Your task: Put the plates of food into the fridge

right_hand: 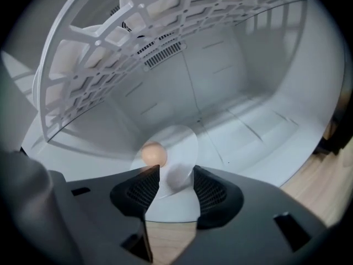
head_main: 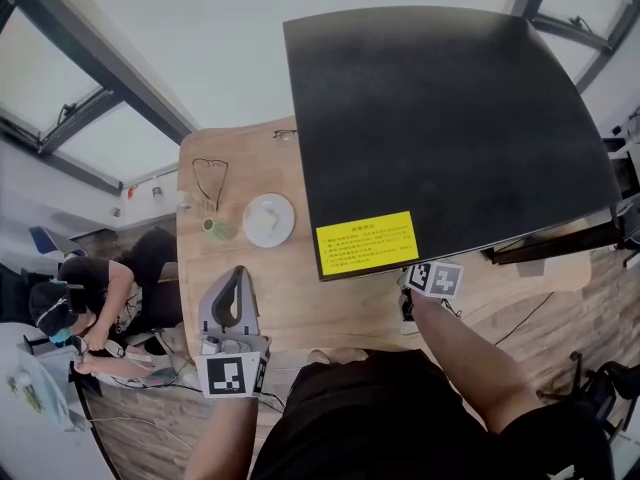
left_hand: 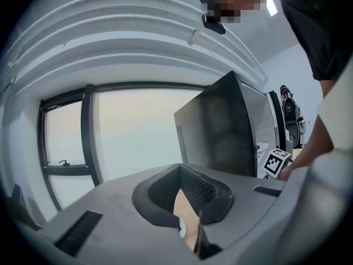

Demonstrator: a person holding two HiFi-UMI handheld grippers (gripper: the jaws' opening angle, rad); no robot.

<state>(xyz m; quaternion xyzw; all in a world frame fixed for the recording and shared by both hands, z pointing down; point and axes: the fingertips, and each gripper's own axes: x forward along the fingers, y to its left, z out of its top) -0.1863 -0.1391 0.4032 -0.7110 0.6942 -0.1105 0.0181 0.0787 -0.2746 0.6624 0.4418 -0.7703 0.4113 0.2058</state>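
Head view: the left gripper (head_main: 237, 271) is over the wooden table (head_main: 300, 303), with an empty plate (head_main: 269, 219) at its 1 o'clock.

Left gripper view: the jaw tips meet and hold nothing.

Right gripper view: the right gripper (right_hand: 170, 173) has its jaws apart and holds nothing. The plate of food (right_hand: 179, 142) rests on the fridge floor (right_hand: 248, 131) at 12 o'clock.

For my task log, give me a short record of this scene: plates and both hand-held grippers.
Plate in fridge: white round plate with a tan food ball, on the white floor inside the black fridge
Plate outside: second white round plate on the wooden table
Right hand-held gripper: open, first plate's edge between its jaws
Left hand-held gripper: shut, empty
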